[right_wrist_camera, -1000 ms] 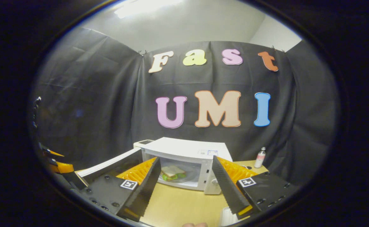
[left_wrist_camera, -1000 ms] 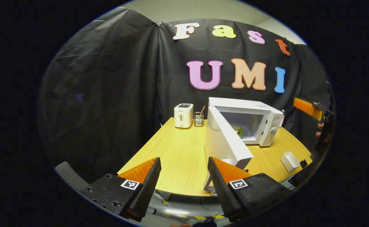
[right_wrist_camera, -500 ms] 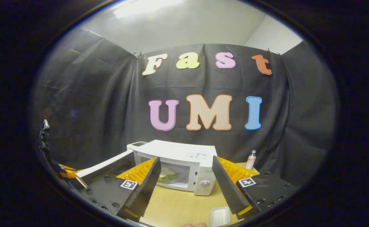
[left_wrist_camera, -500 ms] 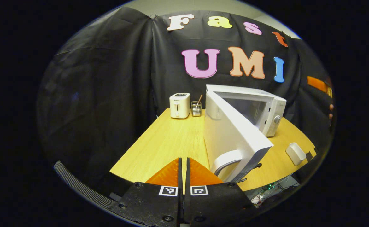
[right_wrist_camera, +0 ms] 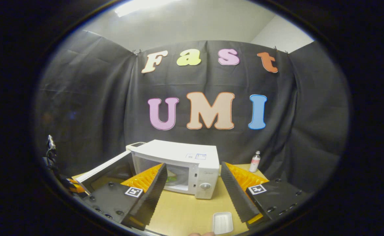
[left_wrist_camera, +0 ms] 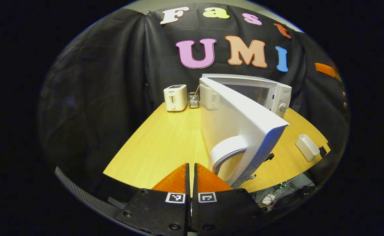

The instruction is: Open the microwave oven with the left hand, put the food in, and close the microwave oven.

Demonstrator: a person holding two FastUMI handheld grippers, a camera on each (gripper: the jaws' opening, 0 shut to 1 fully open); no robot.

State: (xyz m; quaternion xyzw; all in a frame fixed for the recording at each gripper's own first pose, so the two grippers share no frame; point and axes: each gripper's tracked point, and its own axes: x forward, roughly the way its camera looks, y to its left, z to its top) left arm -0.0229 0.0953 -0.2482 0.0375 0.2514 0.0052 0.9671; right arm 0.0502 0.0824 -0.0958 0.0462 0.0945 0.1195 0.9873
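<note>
Toaster (left_wrist_camera: pixel 175 97) and utensil holder (left_wrist_camera: pixel 194 100) sit left of the microwave (left_wrist_camera: pixel 270 93). Door (left_wrist_camera: pixel 234 121) wide open, handle (left_wrist_camera: pixel 226 152) just ahead of the left gripper (left_wrist_camera: pixel 190 173), jaws pinched together on nothing. Food (right_wrist_camera: pixel 171 179) already inside the microwave on its plate. Right gripper (right_wrist_camera: pixel 192 190) faces the microwave front, jaws wide, empty; white tray (right_wrist_camera: pixel 222 223) below on the table (left_wrist_camera: pixel 165 144). Judged: open and load done, closing door left.

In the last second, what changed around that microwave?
The left gripper shut its fingers on nothing and came up beside the door, near its handle. The right gripper drew back from the microwave, open and empty. The door stayed open, with the food on its plate inside.
</note>
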